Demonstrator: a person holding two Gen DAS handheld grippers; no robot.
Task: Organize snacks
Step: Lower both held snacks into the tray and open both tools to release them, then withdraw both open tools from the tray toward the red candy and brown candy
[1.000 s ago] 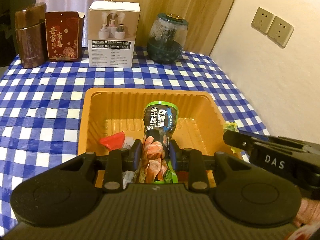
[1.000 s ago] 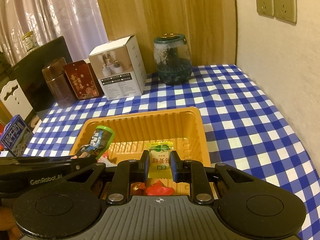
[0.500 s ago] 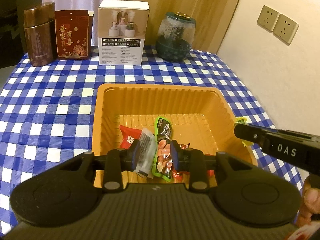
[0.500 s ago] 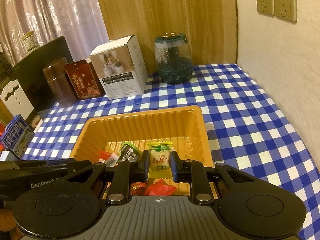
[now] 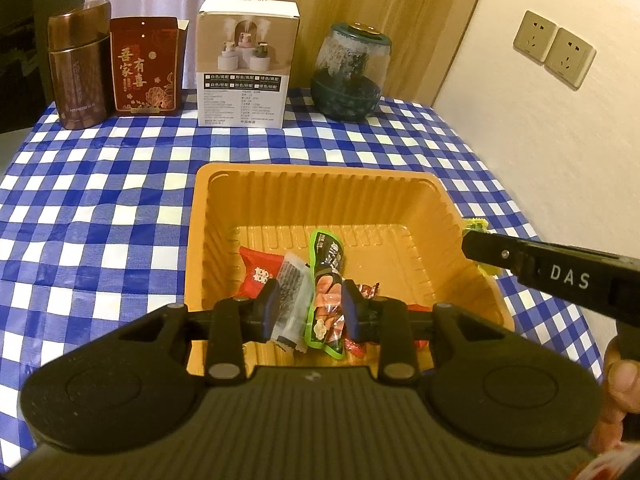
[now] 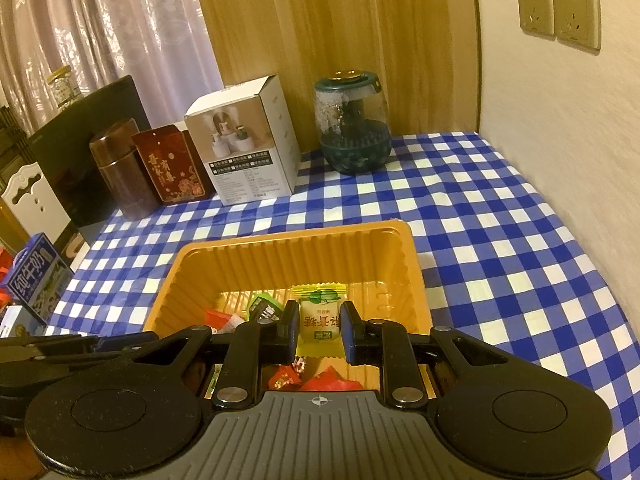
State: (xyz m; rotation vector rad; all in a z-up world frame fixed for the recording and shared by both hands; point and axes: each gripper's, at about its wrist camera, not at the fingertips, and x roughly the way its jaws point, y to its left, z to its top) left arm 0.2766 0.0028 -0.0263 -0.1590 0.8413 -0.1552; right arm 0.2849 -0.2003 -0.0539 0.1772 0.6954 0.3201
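Note:
An orange plastic tray [image 5: 320, 184] sits on the blue checked cloth and holds several snack packets. In the left wrist view my left gripper [image 5: 308, 310] is open above the tray's near side; the green-edged snack pouch [image 5: 326, 280] lies in the tray, beside a clear packet [image 5: 290, 284] and a red packet [image 5: 258, 270]. In the right wrist view my right gripper [image 6: 320, 334] is shut on a yellow candy packet [image 6: 320, 314], held over the tray [image 6: 296, 244]. The right gripper's finger [image 5: 520, 258] shows at the tray's right rim.
At the back stand a brown canister [image 5: 78, 66], a red box [image 5: 146, 66], a white carton [image 5: 246, 68] and a green-based glass jar [image 5: 348, 72]. A wall with sockets [image 5: 554, 48] borders the right. A milk carton [image 6: 34, 280] stands off the table's left.
My left gripper opened and let go of the green-edged pouch, which now lies in the tray; the gripper pulled back. My right gripper still holds the yellow packet over the tray.

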